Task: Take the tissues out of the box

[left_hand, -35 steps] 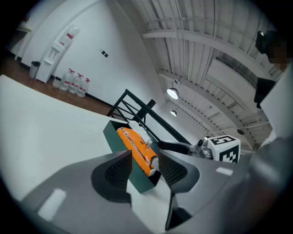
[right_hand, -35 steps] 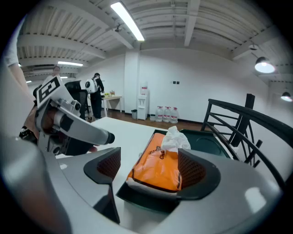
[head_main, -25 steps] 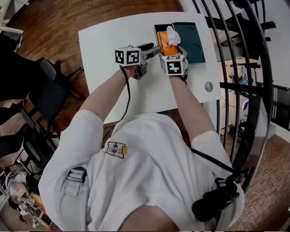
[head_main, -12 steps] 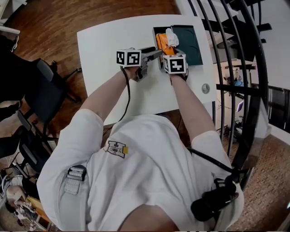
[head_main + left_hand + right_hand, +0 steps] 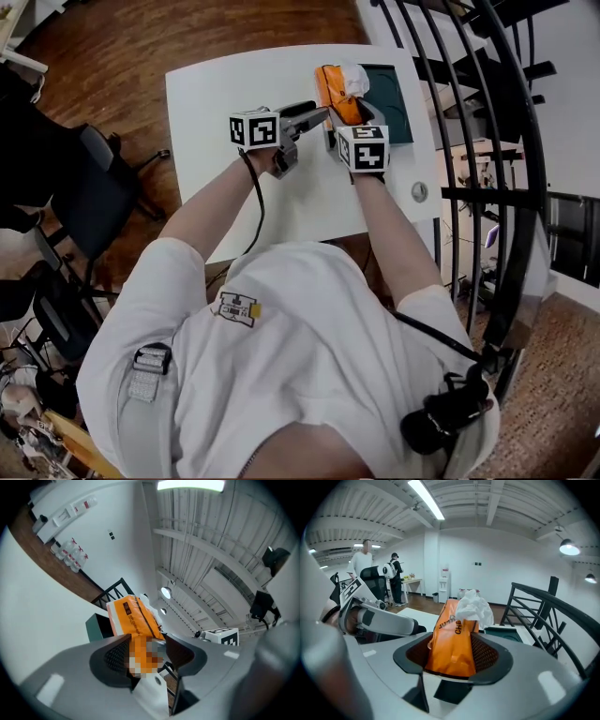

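In the head view we see the right gripper [image 5: 347, 120] clamped on the near part of the orange tissue pack [image 5: 335, 94]. The pack lies over the white table [image 5: 234, 94], outside the dark green box [image 5: 392, 89] and just to its left; we cannot tell whether it rests on the tabletop. A crumpled white tissue [image 5: 354, 80] sticks out of the pack's far end. The left gripper [image 5: 317, 112] points at the pack's left side, its tip right at it.

In the left gripper view the left gripper [image 5: 147, 639] has its jaws apart, and the tissue pack [image 5: 131, 618] reaches down into the gap. A blurred patch lies over that spot, so we cannot tell whether the pads press on it. The box [image 5: 96, 626] shows just beside the pack.

In the right gripper view the right gripper [image 5: 454, 648] has both pads pressed against the sides of the tissue pack [image 5: 452, 630], which stands tilted between them. The tissue [image 5: 474, 607] bunches at its top, and the box [image 5: 506, 633] sits behind to the right
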A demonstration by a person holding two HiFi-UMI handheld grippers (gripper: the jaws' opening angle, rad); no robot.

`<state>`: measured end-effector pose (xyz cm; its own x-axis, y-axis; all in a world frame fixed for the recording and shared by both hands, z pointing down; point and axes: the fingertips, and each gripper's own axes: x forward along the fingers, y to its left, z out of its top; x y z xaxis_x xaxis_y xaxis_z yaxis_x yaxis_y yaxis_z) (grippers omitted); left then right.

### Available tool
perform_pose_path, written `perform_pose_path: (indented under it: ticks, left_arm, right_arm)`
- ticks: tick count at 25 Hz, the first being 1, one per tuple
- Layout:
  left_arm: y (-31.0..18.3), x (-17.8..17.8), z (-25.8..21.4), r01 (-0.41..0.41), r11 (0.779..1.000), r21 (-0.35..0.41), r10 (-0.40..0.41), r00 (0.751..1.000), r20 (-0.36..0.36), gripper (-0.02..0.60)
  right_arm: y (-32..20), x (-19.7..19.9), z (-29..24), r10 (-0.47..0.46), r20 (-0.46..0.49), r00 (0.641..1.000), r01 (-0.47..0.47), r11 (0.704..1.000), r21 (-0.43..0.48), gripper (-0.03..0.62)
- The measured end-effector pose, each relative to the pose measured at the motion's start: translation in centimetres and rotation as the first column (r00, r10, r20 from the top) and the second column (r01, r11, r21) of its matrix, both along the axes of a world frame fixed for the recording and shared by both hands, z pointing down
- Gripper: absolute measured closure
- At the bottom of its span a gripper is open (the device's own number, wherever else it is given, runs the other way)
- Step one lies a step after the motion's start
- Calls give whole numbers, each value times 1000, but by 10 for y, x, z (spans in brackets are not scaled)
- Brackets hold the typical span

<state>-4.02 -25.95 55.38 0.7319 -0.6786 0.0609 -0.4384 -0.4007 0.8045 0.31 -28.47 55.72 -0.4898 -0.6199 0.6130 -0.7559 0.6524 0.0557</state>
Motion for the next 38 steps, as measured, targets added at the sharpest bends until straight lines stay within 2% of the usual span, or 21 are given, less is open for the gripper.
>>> perform_pose_path:
  ticks: [3,6,9,12,16,22,26,29,32,35,38]
  left_arm:
    - [18,-29,-22,54,997,48,-54,999,-2,373]
    - [46,-64,-25,128,990,59,-130,991,25,373]
    - [78,-96,0,206,978,6,-206,976,69,373]
    - [108,-120,38,277,958,-73,-268,957,115,373]
    - [137,-131,70,313,938,-150,-294,946,139,373]
    - [143,-138,73,321,936,-143,-297,940,169,373]
    - [141,-134,60,305,945,-117,-284,944,166,373]
    - [154,-137,45,285,954,-88,-272,953,136,373]
    - [181,-147,36,285,956,-68,-276,953,124,373]
    - [211,-134,42,281,957,-68,-269,952,144,373]
    - [240,-115,63,261,959,-109,-235,949,208,383]
  right_arm:
    - [18,-29,-17,-41,58,998,39,999,23,350]
    - [45,-66,-8,-79,94,992,80,997,-7,350]
    - [75,-97,27,-107,80,991,113,990,-80,350]
    - [100,-115,72,-138,4,990,137,979,-152,347]
    - [117,-126,99,-192,-89,977,178,974,-142,342]
    - [116,-132,97,-206,-59,977,196,970,-147,295]
    - [108,-123,75,-215,9,976,215,973,-85,293]
    - [116,-104,45,-222,106,969,226,974,-25,293]
    - [143,-79,30,-233,213,949,241,971,-11,328]
    - [184,-41,40,-263,288,921,286,957,-41,429]
    - [222,-13,65,-273,331,903,323,941,-106,496]
